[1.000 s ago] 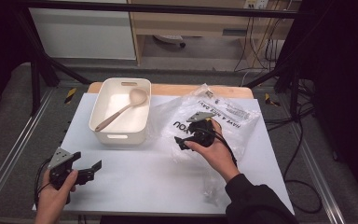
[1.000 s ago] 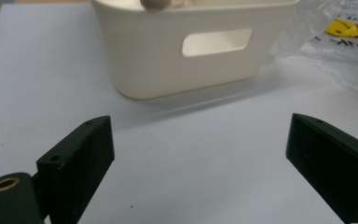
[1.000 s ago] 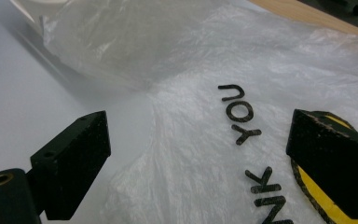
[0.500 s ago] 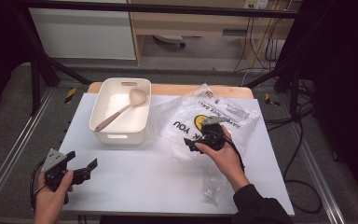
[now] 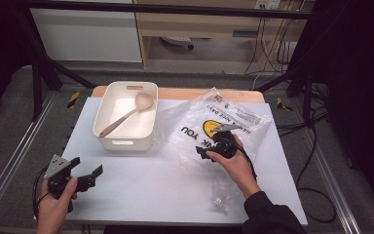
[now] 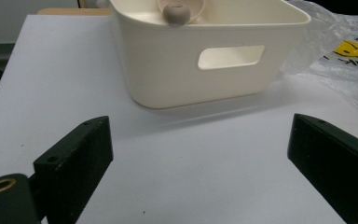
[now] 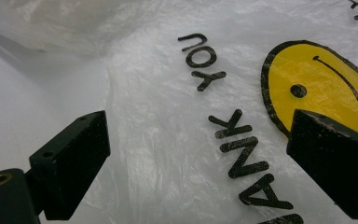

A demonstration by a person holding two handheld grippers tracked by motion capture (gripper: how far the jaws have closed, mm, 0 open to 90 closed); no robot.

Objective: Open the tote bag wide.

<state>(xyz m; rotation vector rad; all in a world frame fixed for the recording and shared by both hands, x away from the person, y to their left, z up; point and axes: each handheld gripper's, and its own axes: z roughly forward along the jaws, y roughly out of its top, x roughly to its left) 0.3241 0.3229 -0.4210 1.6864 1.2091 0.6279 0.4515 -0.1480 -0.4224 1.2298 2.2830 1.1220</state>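
Observation:
A cream plastic bin (image 5: pixel 125 117) (image 6: pixel 205 51) stands at the table's back left with a beige spoon (image 5: pixel 126 115) (image 6: pixel 176 13) lying in it. A clear plastic bag (image 5: pixel 219 126) (image 7: pixel 177 116) printed with a yellow smiley and "THANK YOU" lies at the right. My right gripper (image 5: pixel 203 152) (image 7: pixel 198 168) hovers just over the bag's print, jaws wide open and holding nothing. My left gripper (image 5: pixel 85 170) (image 6: pixel 200 172) is open near the table's front left, facing the bin's handle side from a short way off.
The white table top (image 5: pixel 146 185) ends at a wooden strip along the back. Metal rails run along both sides, and black frame legs and cables stand behind and to the right. A crumpled part of the bag (image 5: pixel 221 187) trails toward the front edge.
My right gripper has drawn back toward the front right across the bag. My left gripper has shifted slightly toward the front. Both stay open.

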